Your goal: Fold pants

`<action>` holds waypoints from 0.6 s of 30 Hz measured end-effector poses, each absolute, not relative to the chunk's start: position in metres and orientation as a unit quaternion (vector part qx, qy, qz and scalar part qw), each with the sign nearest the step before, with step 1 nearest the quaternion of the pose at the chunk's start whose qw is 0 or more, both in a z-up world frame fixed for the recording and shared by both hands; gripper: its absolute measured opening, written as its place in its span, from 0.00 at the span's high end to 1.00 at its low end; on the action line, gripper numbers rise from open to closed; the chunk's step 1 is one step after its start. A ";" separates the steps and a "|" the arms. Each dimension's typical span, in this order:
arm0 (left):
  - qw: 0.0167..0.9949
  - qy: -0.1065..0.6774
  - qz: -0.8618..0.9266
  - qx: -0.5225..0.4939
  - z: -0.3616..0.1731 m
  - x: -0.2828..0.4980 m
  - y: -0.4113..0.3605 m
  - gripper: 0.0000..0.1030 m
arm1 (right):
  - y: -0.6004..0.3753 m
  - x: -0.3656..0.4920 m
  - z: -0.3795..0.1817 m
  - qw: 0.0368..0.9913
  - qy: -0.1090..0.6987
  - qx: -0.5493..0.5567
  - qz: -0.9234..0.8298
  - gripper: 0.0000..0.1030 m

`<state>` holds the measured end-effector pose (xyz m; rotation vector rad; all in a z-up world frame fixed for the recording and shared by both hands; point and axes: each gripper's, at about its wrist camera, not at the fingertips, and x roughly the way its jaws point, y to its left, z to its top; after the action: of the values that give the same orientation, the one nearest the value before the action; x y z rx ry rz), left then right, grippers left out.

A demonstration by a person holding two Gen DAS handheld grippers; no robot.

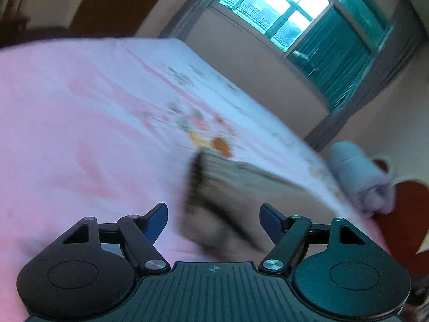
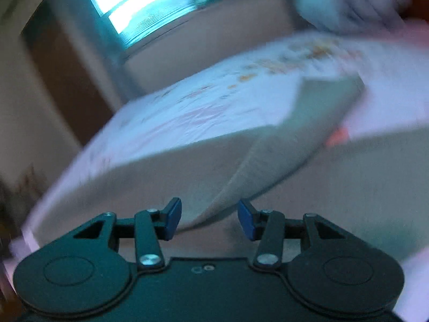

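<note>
Beige-grey pants (image 1: pixel 236 196) lie on a pink bed sheet (image 1: pixel 80 134), blurred by motion; the dark waistband edge (image 1: pixel 194 179) faces left. My left gripper (image 1: pixel 213 221) is open, its blue pads apart just above the near end of the pants, holding nothing. In the right wrist view the pants (image 2: pixel 214 166) spread wide across the sheet, with a folded layer edge (image 2: pixel 268 150) running up to the right. My right gripper (image 2: pixel 209 218) is open, its pads either side of that fold edge, not closed on it.
The bed (image 2: pixel 187 102) has a floral print on the sheet. A rolled pale-blue cloth (image 1: pixel 359 177) lies at the bed's far right corner, also in the right wrist view (image 2: pixel 348 2). A wall with a window (image 1: pixel 295 13) stands behind the bed. Red floor (image 1: pixel 407 214) shows right.
</note>
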<state>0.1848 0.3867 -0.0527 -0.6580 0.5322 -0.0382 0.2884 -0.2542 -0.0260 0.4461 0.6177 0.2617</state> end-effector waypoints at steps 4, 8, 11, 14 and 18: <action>0.889 0.280 -0.017 -0.362 -0.058 0.213 0.367 0.33 | -0.253 0.302 -0.038 0.901 0.310 0.278 0.119 0.62; 0.870 0.302 -0.010 -0.390 -0.071 0.246 0.355 0.52 | -0.251 0.311 -0.048 0.893 0.320 0.297 0.112 0.62; 0.862 0.304 0.000 -0.406 -0.081 0.261 0.350 0.68 | -0.254 0.312 -0.057 0.885 0.328 0.312 0.105 0.61; 0.860 0.297 0.003 -0.415 -0.084 0.262 0.347 0.74 | -0.258 0.305 -0.068 0.871 0.341 0.340 0.099 0.61; 0.860 0.293 0.001 -0.418 -0.085 0.256 0.350 0.76 | -0.259 0.318 -0.085 0.842 0.354 0.394 0.097 0.65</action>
<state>0.2556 0.3496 -0.0851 -0.8768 0.6159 0.0031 0.3180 -0.2591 -0.0853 0.8329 0.7488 0.2039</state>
